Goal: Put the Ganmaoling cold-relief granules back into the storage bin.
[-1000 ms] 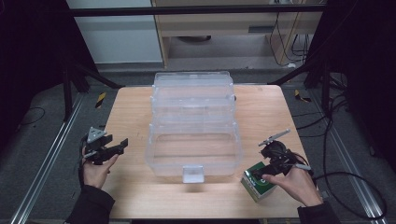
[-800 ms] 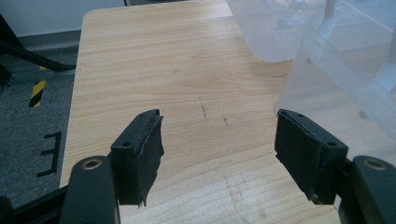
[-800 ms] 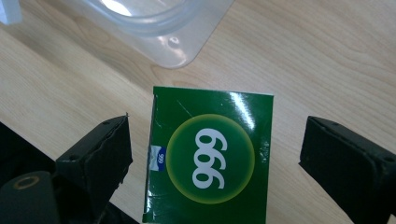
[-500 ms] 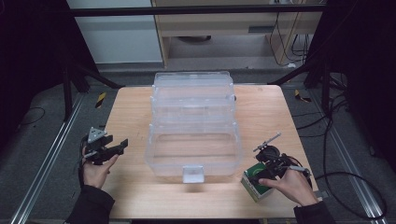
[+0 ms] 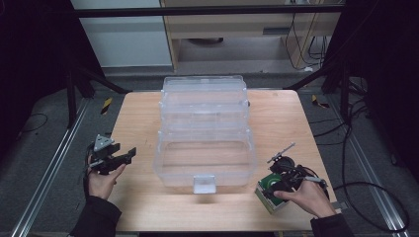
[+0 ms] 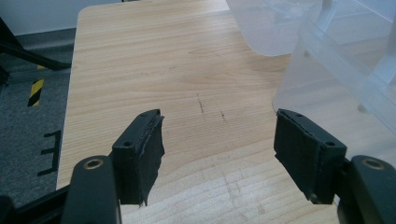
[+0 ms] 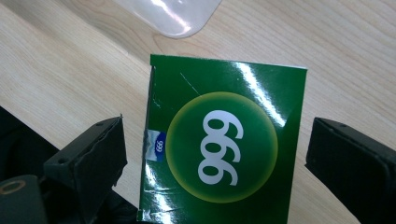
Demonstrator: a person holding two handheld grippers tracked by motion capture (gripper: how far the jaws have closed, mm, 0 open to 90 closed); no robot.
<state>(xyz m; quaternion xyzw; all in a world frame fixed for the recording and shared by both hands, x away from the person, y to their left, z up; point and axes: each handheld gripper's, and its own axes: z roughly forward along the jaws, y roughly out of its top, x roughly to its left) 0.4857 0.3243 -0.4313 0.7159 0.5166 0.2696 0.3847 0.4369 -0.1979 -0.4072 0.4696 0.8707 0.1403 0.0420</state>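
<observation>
A green box (image 7: 219,149) printed with "999" in a yellow-green circle lies flat on the wooden table (image 5: 276,123), near the front right (image 5: 269,190). My right gripper (image 7: 215,158) hovers right over it, open, one jaw on each side of the box and neither touching it. In the high view that gripper (image 5: 281,180) is held by a hand at the table's front right. A clear plastic storage box (image 5: 205,133) with stepped open tiers stands in the middle. My left gripper (image 5: 116,159) is open at the front left over bare wood (image 6: 215,154), nothing between its jaws.
A corner of the clear box (image 6: 336,60) reaches into the left gripper view at the right. A white latch (image 5: 204,183) hangs on the clear box's front wall. Dark frame legs and cables (image 5: 356,148) surround the table on the floor.
My right gripper has come down and forward onto the green box, now straddling it. The left gripper has stayed where it was.
</observation>
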